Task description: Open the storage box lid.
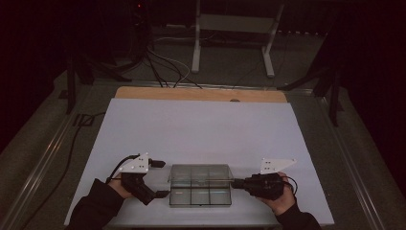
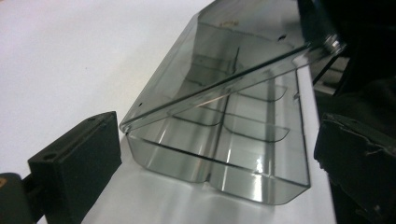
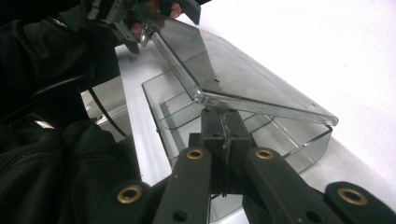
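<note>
A clear smoky plastic box [image 1: 201,195] with several compartments lies near the front edge of the white sheet. Its hinged lid [image 1: 200,171] is raised partway, tilted up over the tray [image 2: 243,154]. My right gripper [image 1: 234,182] is shut, and its joined tips [image 3: 219,116] sit right under the lid's end edge [image 3: 261,105]; I cannot tell whether they pinch it. My left gripper [image 1: 161,179] stands open at the box's left end. Its two black pads [image 2: 74,163] flank that end of the box without touching it.
The white sheet [image 1: 191,129] covers a wooden table whose back edge [image 1: 201,94] shows. Behind it the floor holds cables [image 1: 163,67] and a metal stand's legs [image 1: 232,43]. Dark sleeves [image 1: 93,208] come in from the bottom.
</note>
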A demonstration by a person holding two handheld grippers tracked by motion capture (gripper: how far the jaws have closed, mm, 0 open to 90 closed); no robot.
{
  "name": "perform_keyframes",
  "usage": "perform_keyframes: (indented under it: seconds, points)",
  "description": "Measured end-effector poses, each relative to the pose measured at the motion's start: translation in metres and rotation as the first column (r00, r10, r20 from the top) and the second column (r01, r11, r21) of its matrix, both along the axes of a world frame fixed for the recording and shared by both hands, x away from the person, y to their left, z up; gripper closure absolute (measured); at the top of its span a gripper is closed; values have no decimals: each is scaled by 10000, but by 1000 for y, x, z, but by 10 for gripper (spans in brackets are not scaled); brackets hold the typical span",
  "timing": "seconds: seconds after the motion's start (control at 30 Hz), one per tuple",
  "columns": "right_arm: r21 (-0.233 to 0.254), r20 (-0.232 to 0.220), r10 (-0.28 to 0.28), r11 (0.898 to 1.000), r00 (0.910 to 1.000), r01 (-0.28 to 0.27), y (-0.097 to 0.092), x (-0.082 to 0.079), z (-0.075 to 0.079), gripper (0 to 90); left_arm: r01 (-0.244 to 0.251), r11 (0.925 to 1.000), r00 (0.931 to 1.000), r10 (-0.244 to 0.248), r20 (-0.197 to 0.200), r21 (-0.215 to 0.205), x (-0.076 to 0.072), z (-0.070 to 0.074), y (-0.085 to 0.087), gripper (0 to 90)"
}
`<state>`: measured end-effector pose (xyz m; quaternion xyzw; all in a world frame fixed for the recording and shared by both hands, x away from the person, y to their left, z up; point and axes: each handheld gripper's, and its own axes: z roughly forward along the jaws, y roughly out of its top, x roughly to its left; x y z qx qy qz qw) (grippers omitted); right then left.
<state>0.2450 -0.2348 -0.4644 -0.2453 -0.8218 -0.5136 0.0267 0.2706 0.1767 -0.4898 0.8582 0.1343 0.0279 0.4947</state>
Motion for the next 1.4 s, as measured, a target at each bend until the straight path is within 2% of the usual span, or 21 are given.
perform_keyframes:
  seconds: [0.23,0.33,0.37,0.6,0.83,0.93,1.1,1.3,1.4]
  points:
    - [50,78,-67,10000,9999,67,2,2,2,896,-141,9999,9997,142,199,-47,3,1,1,93]
    - [90,136,-102,9999,9999,101,3,2,4,897,-277,9995,9993,280,263,-122,4,2,2,177]
    - [105,142,-118,9999,9998,117,3,3,4,896,-346,9994,9990,349,278,-94,5,1,2,178]
    - [162,160,-203,9997,9997,201,3,5,6,896,-423,9988,9953,400,878,245,5,0,0,316]
    - [217,159,-272,9994,9995,268,4,7,7,896,-1041,9914,9799,886,1787,795,5,-1,-2,477]
    - [241,150,-293,9993,9995,289,4,7,8,896,-1012,9920,9775,851,1928,750,5,-1,-2,513]
    - [285,172,-352,9990,9992,347,4,9,9,897,-1055,9879,9709,776,2265,1138,7,-3,-6,582]
    - [319,194,-402,9987,9990,396,4,11,10,896,-1398,9806,9583,990,2681,1376,10,-5,-9,642]
    - [383,134,-412,9984,9991,406,4,12,10,896,-1293,9816,9573,867,2759,1402,10,-5,-12,667]
